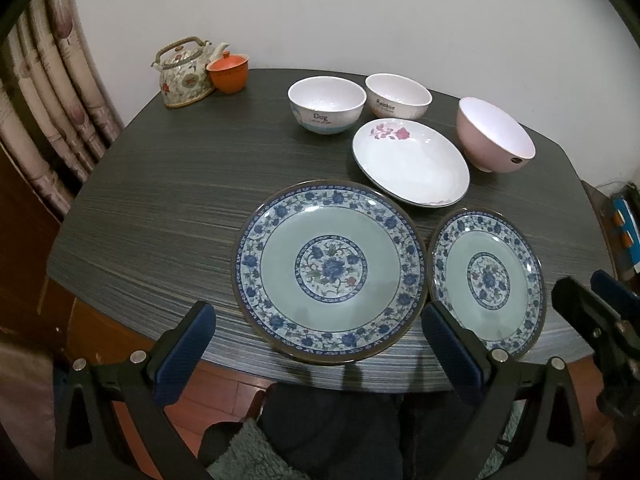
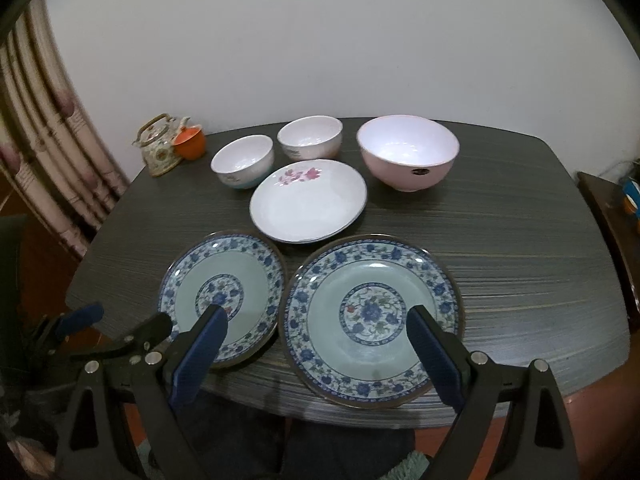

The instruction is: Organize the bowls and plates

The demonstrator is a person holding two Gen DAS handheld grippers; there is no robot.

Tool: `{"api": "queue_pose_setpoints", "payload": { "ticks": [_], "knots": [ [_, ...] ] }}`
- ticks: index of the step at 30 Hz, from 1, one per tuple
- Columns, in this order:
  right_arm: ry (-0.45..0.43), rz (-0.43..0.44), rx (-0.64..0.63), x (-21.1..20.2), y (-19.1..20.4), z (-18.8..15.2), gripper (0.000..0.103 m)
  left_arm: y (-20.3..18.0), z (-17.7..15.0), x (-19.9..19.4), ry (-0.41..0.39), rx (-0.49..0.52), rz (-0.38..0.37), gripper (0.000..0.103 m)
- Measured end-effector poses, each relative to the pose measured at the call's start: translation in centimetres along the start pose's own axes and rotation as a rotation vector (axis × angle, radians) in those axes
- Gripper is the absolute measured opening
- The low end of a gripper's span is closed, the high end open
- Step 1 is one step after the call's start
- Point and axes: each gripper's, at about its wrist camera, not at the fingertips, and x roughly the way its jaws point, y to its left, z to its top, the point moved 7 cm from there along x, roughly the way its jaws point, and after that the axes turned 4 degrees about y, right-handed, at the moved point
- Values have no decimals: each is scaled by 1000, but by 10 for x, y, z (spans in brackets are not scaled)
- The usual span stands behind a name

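Table [image 1: 160, 208]: 2 blue-floral plates [image 1: 329, 270] near edge, white rose plate [image 1: 410, 164] behind, 3 bowls [image 1: 326, 104] far. Left gripper [image 1: 318, 350] & right gripper [image 2: 316, 350]: jaws apart, holding nothing.

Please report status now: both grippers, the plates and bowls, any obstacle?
Left gripper open, empty; right gripper open, empty. Three plates, three bowls on table, none stacked. Teapot in far corner, not in the way.

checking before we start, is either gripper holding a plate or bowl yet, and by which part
Nothing is held. The left gripper and right gripper are both open, short of the plates.
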Motion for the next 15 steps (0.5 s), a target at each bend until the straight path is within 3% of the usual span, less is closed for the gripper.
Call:
{"api": "queue_pose_setpoints", "payload": {
  "ticks": [12, 15],
  "knots": [
    [93, 211, -97, 27, 15, 14, 92, 50, 16, 17, 54, -169, -146, 101],
    [132, 250, -88, 38, 14, 19, 87, 65, 19, 26, 78, -229, -195, 95]
  ]
}}
